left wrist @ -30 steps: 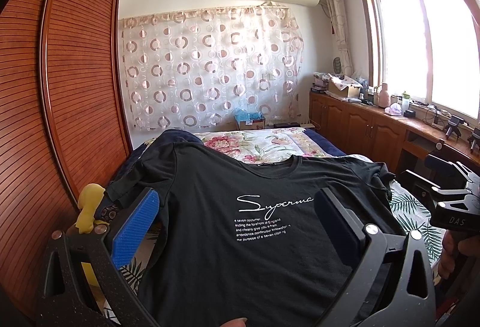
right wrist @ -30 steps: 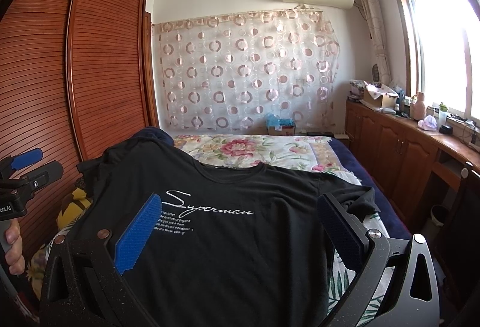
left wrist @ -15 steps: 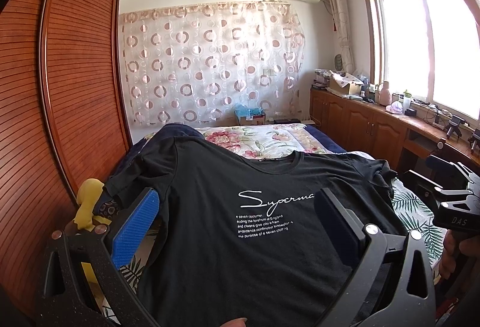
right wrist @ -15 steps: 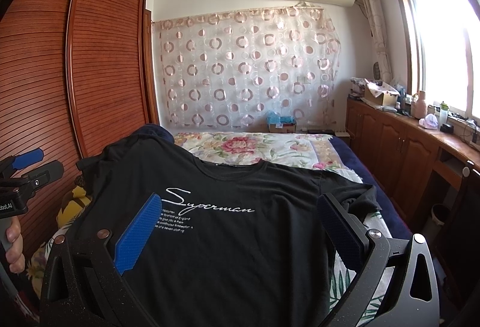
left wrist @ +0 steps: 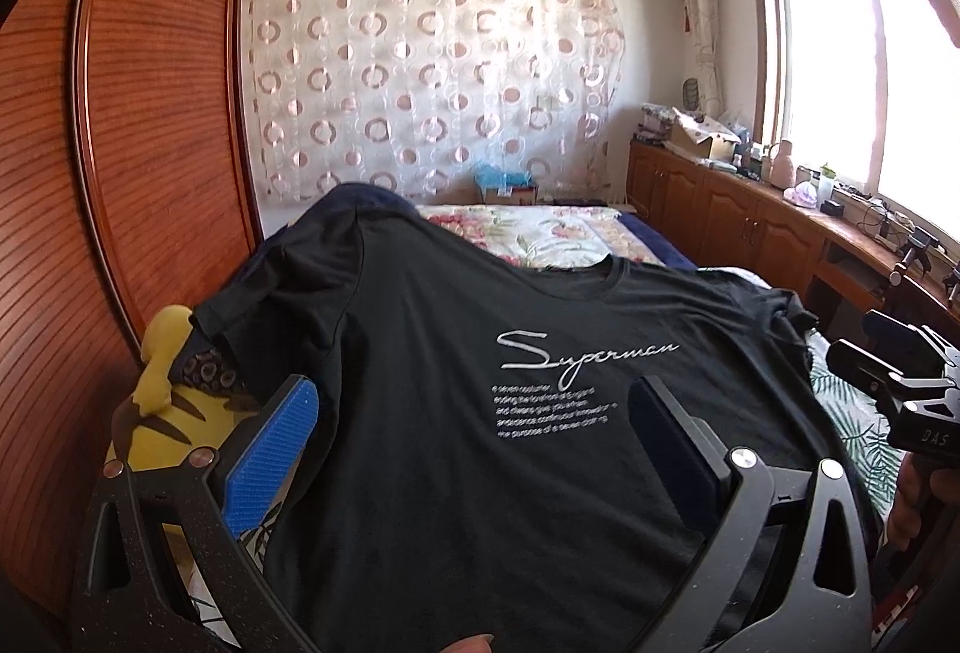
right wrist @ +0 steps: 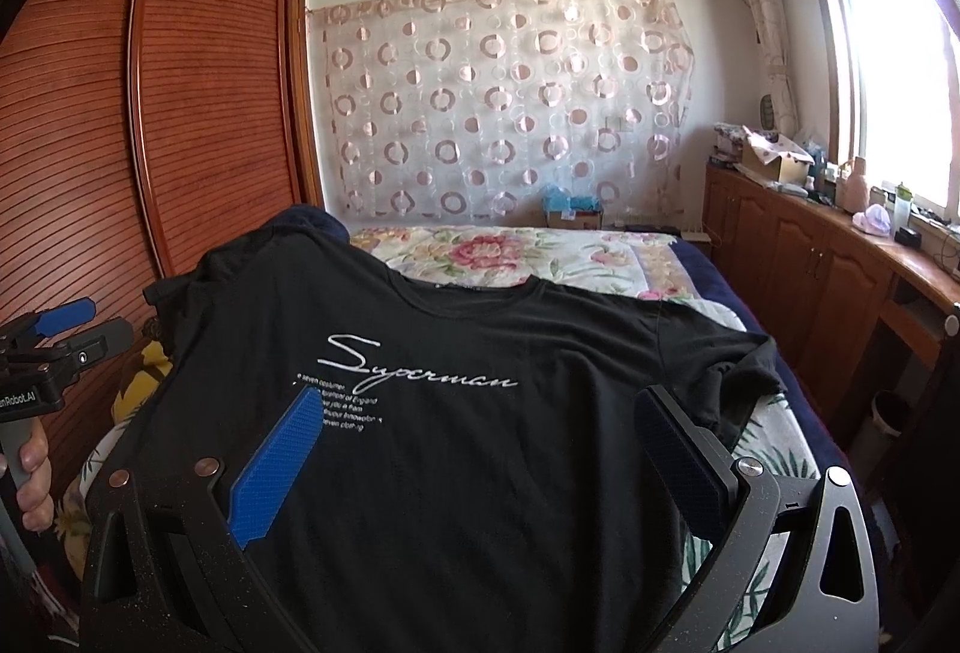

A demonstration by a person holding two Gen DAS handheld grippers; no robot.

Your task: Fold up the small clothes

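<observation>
T-shirts: one black T-shirt, spread on the bed.
Left gripper: wide, holding nothing.
Right gripper: wide, holding nothing.
Toy: one yellow plush, nine o'clock.

White script reading "Superman" is showing on the black shirt; the small lines beneath it are blurring out. "DAS" is showing on the right gripper, and "nRobot.AI" on the left gripper.

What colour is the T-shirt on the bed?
Black cotton T-shirt with white script lettering; clearest in the right wrist view.
</observation>
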